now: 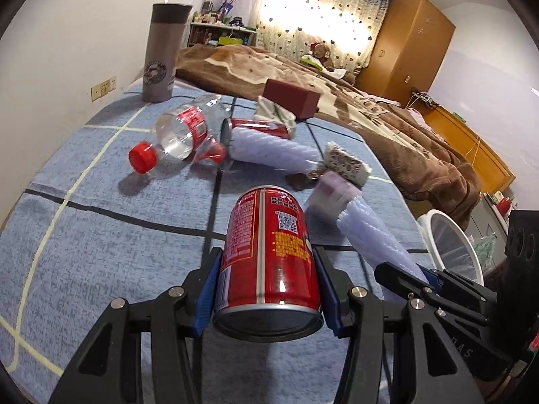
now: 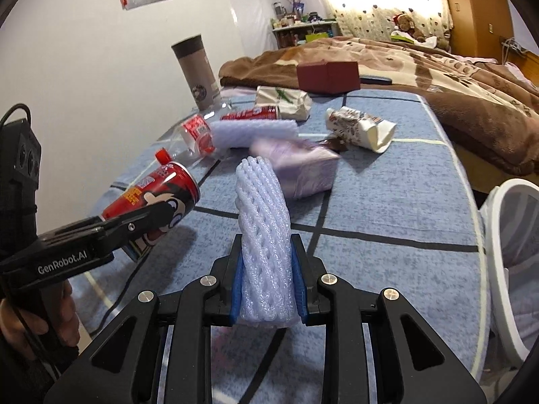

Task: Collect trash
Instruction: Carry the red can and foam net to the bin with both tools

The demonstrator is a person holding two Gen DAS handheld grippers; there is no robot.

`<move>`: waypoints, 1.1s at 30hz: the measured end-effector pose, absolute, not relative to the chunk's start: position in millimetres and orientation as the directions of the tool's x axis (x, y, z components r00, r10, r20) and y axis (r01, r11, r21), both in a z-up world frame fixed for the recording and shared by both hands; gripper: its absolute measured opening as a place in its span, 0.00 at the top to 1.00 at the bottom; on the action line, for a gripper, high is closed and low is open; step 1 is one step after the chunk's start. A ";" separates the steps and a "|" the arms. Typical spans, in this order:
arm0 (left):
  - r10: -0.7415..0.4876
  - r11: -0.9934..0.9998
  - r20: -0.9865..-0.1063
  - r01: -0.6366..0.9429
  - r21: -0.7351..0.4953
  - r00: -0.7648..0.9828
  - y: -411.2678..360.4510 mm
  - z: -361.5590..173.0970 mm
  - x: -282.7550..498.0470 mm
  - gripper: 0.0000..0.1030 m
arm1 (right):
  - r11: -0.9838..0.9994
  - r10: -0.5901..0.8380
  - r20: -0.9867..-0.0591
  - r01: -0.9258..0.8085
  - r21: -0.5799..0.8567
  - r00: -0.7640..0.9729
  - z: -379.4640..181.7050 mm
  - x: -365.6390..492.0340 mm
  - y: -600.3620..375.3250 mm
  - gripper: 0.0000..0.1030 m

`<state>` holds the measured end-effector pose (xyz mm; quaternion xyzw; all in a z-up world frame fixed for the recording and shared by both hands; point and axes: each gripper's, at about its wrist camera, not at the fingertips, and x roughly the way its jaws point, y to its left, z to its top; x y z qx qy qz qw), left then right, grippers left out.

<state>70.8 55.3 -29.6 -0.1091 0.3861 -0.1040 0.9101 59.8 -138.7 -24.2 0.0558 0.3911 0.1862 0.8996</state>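
The left hand-held gripper (image 1: 267, 289) holds a red drink can (image 1: 269, 252) by its sides, its blue pads pressed against the can wall, the can's base toward the camera and its top pointing out over the bed (image 1: 101, 202). The right hand-held gripper (image 2: 269, 282) is clamped narrow on a white foam net sleeve (image 2: 264, 235), which stands up between the pads and is squeezed at its lower end.

Both loads hang above the near part of the bed's blue checked sheet. Further along the sheet, toward its left edge, lies a clear plastic bottle (image 1: 182, 131) with a red cap, on its side. Just beside it rest a 2nd red can (image 1: 259, 126) and another foam sleeve (image 1: 273, 151), touching each other. A crumpled patterned wrapper (image 1: 347, 165) lies nearer the right edge, and a lilac packet (image 2: 299, 168) sits in the middle, blurred. A white wrapper with green print (image 2: 283, 101) lies behind the 2nd can, next to a dark red box (image 2: 328, 75) on the brown blanket (image 1: 404, 128). A tall grey tumbler (image 1: 163, 54) stands upright near the wall.

Off the bed's right edge stands a white bin (image 1: 451, 245)
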 end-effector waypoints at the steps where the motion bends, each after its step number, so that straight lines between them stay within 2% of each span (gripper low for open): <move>1: -0.278 0.954 -0.676 0.114 -0.277 0.683 51.9 -27.6 68.7 0.47 | 0.925 0.378 -0.678 -0.288 0.248 0.630 -22.8 58.3 -141.1 0.75; 16: -0.339 0.940 -0.639 0.223 -0.258 0.690 -3.8 -6.5 57.3 0.47 | 0.950 0.304 -0.623 -0.178 0.257 0.721 -6.4 41.3 -189.3 0.75; 33: -0.459 0.882 -0.620 0.413 -0.229 0.636 -109.6 6.3 73.6 0.47 | 0.976 0.079 -0.604 0.063 0.209 0.793 0.6 26.9 -276.2 0.75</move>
